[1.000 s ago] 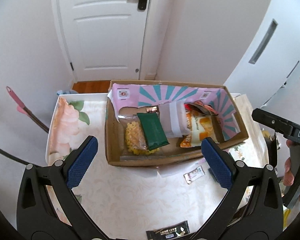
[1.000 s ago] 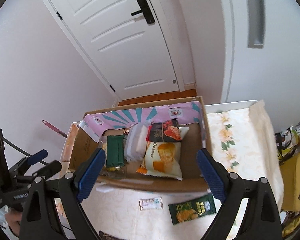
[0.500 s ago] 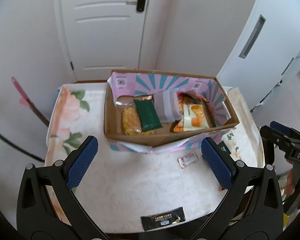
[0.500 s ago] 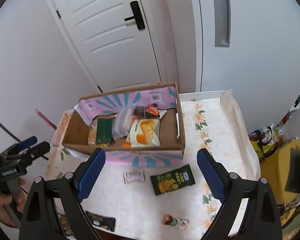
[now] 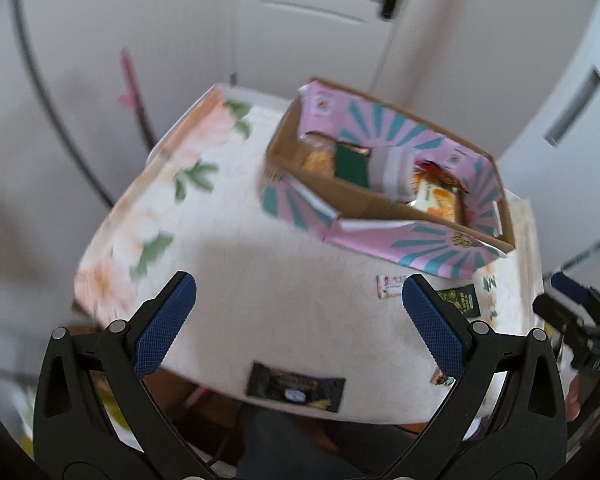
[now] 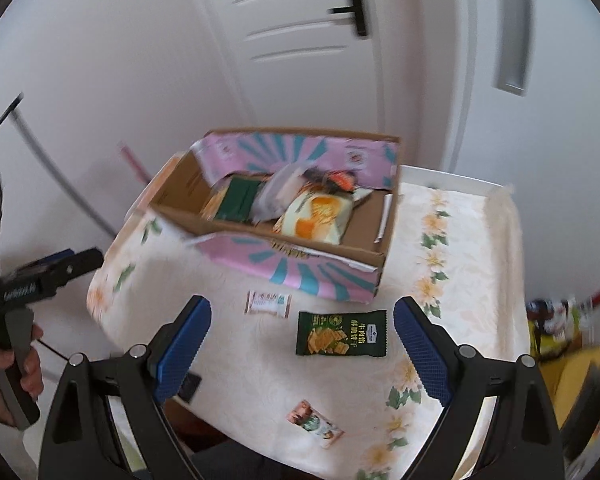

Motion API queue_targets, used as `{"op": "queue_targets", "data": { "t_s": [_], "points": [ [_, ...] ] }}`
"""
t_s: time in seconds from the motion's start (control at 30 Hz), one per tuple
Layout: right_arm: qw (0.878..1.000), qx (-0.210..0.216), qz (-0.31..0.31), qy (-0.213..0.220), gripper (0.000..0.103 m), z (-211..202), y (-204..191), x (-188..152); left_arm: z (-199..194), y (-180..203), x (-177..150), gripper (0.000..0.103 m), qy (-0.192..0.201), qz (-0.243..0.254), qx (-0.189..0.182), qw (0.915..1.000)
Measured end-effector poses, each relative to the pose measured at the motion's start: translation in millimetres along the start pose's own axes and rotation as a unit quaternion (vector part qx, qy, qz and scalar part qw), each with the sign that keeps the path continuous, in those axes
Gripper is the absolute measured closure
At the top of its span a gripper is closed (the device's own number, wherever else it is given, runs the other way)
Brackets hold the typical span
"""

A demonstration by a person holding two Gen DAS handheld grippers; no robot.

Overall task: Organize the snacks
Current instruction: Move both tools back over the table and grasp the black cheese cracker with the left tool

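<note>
White panelled door [image 6: 300, 36], black lever handle [image 6: 354, 7], behind the table's far edge. White cabinet front [image 6: 512, 28] with a recessed grey grip, right of the door. Floral tablecloth [image 6: 452, 280], cream with orange blooms and green leaves, draped over all table edges. Pink-handled stick [image 5: 130, 84], leaning at the wall off the table's far left corner. Yellow item [image 6: 572, 364], blurred, beyond the right edge.
</note>
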State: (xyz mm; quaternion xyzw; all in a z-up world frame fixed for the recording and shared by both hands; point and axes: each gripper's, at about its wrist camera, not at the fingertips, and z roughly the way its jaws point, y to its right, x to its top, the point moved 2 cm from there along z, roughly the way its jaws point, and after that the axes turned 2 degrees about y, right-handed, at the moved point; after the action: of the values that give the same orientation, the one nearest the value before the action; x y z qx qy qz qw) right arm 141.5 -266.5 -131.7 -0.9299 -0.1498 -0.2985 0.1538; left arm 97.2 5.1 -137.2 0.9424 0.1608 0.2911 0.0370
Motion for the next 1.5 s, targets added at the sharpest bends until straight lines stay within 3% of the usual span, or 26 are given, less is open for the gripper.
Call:
{"op": "queue_targets", "data": {
  "t_s": [0.23, 0.47, 0.73, 1.03, 1.3, 1.5],
  "points": [
    [0.994, 0.052, -0.09, -0.038, 0.012, 22.7, 6.5, -23.0, 5.8, 4.2, -48.4, 0.0, -0.008, -0.077, 0.054, 0.9955],
    [0.983, 0.089, -0.151, -0.047, 0.012, 40.1, 12.7, -55.7, 24.5, 3.0, -100.1, 0.001, -0.005, -0.16, 0.123, 0.9794],
    [0.972, 0.111, -0.199, -0.06, 0.012, 60.3, 11.2, -81.1, 61.4, -0.3, -125.7, 0.003, -0.01, -0.211, 0.166, 0.9632],
    [0.966, 0.125, -0.216, -0.067, 0.012, 74.8, 10.5, -88.1, 91.3, -3.9, -138.6, 0.022, -0.023, -0.231, 0.183, 0.9554],
    [0.966, 0.13, -0.212, -0.073, 0.012, 79.5, 12.6, -87.4, 91.7, -4.2, -141.6, 0.03, -0.01, -0.241, 0.182, 0.9534],
    [0.966, 0.131, -0.207, -0.078, 0.012, 81.2, 11.9, -88.4, 84.0, -12.8, -145.5, 0.055, -0.008, -0.255, 0.175, 0.9509]
  ]
}}
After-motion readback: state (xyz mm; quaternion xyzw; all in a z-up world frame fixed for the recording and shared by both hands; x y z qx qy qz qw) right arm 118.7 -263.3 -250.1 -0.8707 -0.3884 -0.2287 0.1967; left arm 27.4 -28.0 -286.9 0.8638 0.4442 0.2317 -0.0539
